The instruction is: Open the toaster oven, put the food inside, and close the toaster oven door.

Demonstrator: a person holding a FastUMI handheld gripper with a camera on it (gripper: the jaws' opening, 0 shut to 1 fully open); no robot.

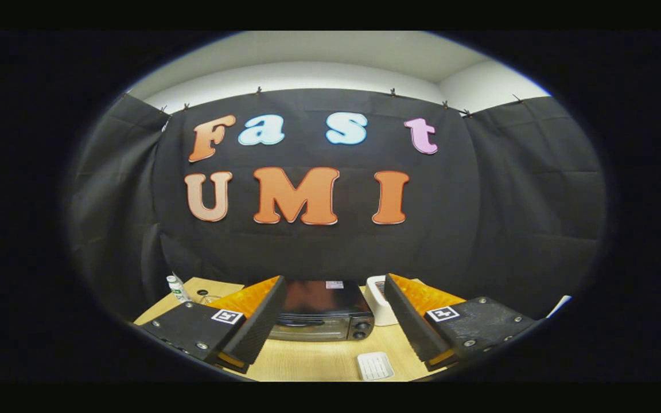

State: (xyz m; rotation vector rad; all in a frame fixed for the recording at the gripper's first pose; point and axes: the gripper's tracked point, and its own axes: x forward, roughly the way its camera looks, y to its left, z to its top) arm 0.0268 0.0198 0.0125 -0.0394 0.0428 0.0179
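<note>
Light wood-grain table [319, 358] before a black cloth wall [319, 252]. Gripper [330, 321] fingers spread wide, holding nothing. Boxy black toaster oven [322, 315] (door closed) sits between and beyond them; small bottle [177, 288] at the table's far-left corner.

We're looking at the gripper [330, 321] here, and it's sporting two chunky wedge-shaped fingers [256, 327] with ribbed, grippy-looking inner faces. We're seeing flat dark speckled plates on the outer sides, each dotted with round silver screw heads [201, 346]. Each side is also wearing a small square black-and-white tag marker [226, 316] near the top.
</note>
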